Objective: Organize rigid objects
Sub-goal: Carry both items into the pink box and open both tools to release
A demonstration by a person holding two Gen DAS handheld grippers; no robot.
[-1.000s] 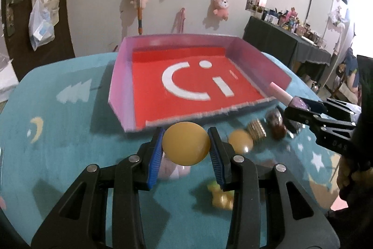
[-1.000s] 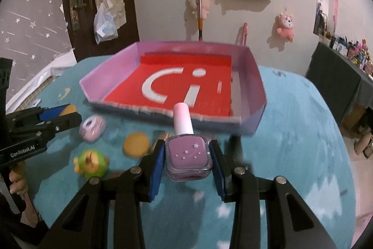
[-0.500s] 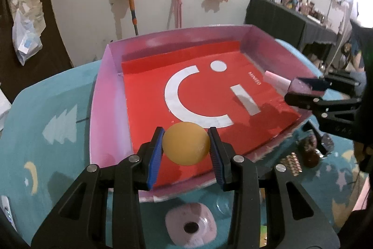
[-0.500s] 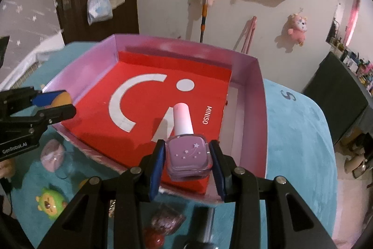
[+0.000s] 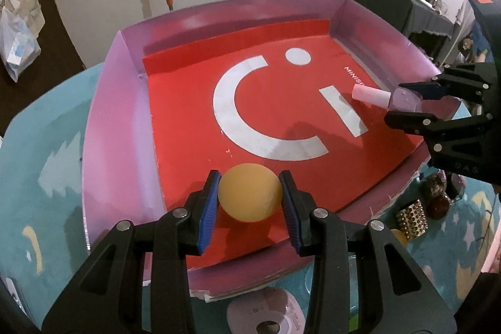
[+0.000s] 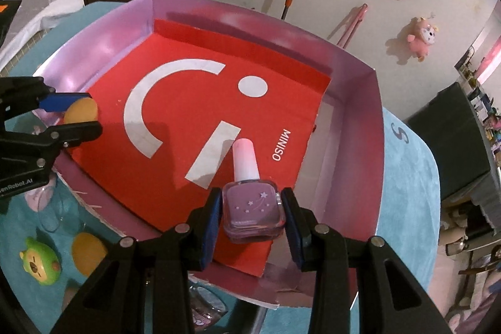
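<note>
1. Ball (image 5: 249,197) and nail polish (image 6: 253,213): I've carried both from the bench over the tray (image 5: 119,121).
2. My left gripper (image 5: 249,199) clamps the ball; my right gripper (image 6: 252,216) clamps the nail polish.
3. Both hang above the tray floor, so I judge release comes next.

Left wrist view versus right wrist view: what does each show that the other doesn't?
Only the left wrist view shows the gold studded piece and dark beads on the cloth beside the box.

Only the right wrist view shows the green toy, a loose orange ball and the bottle's star print.

Both show the red-floored box, the left gripper shut on its ball over one near corner, and the right gripper shut on the bottle over the other.
</note>
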